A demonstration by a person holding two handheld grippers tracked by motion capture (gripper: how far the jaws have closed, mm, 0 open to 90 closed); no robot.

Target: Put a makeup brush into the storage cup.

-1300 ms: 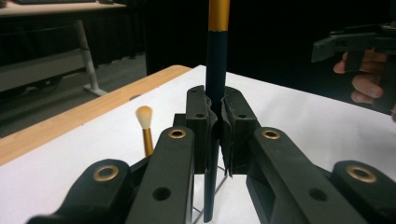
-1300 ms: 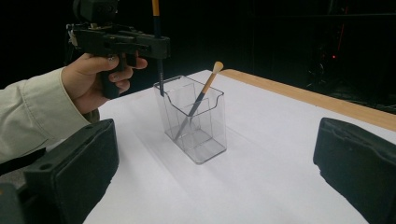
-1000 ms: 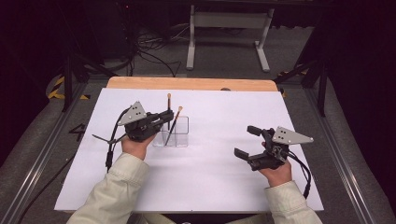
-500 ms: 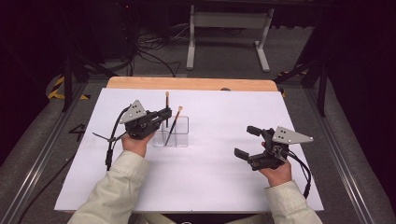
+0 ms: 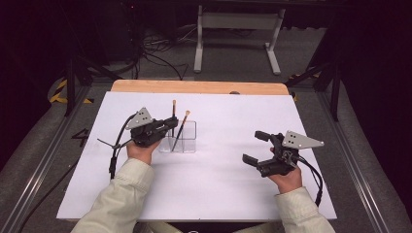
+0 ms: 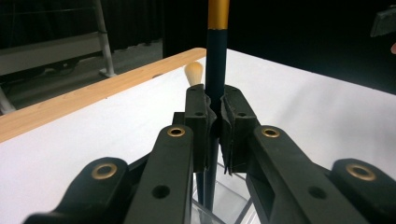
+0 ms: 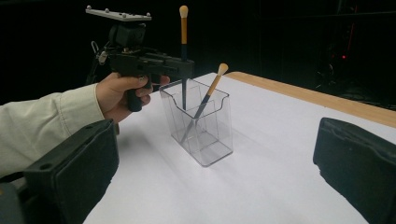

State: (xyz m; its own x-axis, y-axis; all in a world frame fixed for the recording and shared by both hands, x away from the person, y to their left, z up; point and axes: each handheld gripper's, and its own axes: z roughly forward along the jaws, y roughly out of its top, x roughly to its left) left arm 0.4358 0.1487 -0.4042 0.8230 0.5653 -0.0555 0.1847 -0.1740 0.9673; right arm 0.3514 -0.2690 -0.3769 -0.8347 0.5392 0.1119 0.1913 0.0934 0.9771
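My left tool [image 5: 171, 125] is clamped on the dark handle of a makeup brush [image 6: 215, 70], gripping it below the gold ferrule. I hold the brush upright, its lower end down inside the clear plastic holder [image 5: 179, 138] and its pale tip standing above the tool. The holder sits on the white sheet covering the bench [image 5: 223, 189], toward the left of its middle. A second brush [image 7: 205, 100] leans tilted in the holder, its pale tip up and just beside the one I grip. My right tool [image 5: 256, 147] hovers well apart to the right, above the sheet, its jaws spread wide and holding nothing.
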